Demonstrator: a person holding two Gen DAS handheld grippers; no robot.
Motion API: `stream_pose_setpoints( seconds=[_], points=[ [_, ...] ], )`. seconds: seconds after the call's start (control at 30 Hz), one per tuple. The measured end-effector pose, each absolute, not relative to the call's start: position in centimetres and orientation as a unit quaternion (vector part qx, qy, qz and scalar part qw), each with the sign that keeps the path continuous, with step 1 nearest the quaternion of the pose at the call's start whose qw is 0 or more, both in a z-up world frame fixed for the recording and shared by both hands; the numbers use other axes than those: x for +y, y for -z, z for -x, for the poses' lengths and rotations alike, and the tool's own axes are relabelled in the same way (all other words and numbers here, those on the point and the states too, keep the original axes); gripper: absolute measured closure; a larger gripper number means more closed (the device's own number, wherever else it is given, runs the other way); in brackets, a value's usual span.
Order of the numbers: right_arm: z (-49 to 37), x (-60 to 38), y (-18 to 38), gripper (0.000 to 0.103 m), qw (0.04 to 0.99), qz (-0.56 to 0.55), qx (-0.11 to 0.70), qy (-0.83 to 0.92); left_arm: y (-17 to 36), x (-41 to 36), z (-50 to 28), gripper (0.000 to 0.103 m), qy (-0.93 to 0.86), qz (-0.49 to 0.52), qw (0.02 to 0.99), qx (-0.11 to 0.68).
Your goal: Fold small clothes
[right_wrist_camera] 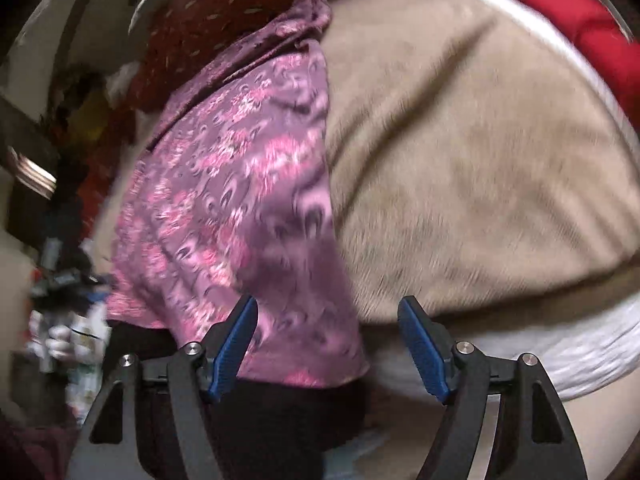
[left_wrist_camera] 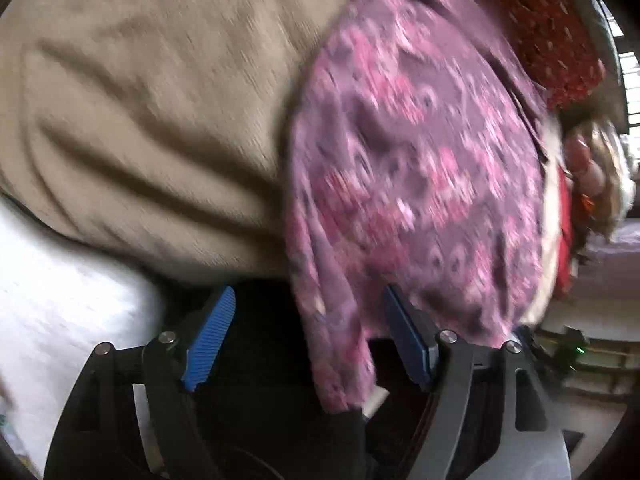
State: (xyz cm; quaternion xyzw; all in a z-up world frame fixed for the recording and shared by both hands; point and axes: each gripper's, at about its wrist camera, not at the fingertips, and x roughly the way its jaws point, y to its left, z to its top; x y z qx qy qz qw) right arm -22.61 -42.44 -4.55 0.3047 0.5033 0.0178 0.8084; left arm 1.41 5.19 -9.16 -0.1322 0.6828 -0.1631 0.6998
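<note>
A purple and pink patterned garment (left_wrist_camera: 416,168) lies on a beige cloth (left_wrist_camera: 140,100); its lower edge hangs over the front edge. My left gripper (left_wrist_camera: 308,308) is open, its blue pads (left_wrist_camera: 210,340) on either side of the garment's hanging corner, not closed on it. In the right wrist view the same garment (right_wrist_camera: 240,208) lies left of the beige cloth (right_wrist_camera: 480,160). My right gripper (right_wrist_camera: 328,320) is open around the garment's lower right edge. Both views are motion-blurred.
A dark red patterned cloth (left_wrist_camera: 540,20) lies behind the garment. A white sheet (right_wrist_camera: 560,344) shows under the beige cloth. A red item (right_wrist_camera: 580,28) sits at far right. Cluttered objects (right_wrist_camera: 60,300) stand at left.
</note>
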Motion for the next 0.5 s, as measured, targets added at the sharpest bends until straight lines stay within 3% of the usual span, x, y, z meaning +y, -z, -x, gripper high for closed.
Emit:
stream_pose_setpoints(
  seconds=[0.17,0.2,0.23,0.27,0.3,0.5],
  points=[
    [22.7,-41.9,7.2,0.029,0.779,-0.374,0.500,-0.063,8.8,3.2,0.3,0.031,0.158,0.099,0.714,0.675],
    [22.6,-41.3,7.4,0.033,0.781,-0.365,0.502,-0.069,8.7,2.8,0.4,0.043,0.152,0.089,0.720,0.671],
    [22.5,-40.9,7.5,0.047,0.783,-0.357,0.504,-0.074,8.7,2.4,-0.1,0.053,0.146,0.078,0.726,0.668],
    [22.4,-40.6,7.4,0.075,0.786,-0.350,0.503,-0.081,8.5,2.6,-0.1,0.074,0.142,0.064,0.731,0.664],
    [22.4,-40.2,7.3,0.090,0.786,-0.346,0.504,-0.091,8.4,3.1,-0.2,0.099,0.144,0.061,0.733,0.662],
    [23.2,-39.2,2.5,0.093,0.825,-0.318,0.449,-0.130,5.6,5.4,-0.2,0.101,0.209,0.186,0.712,0.644]
  ],
)
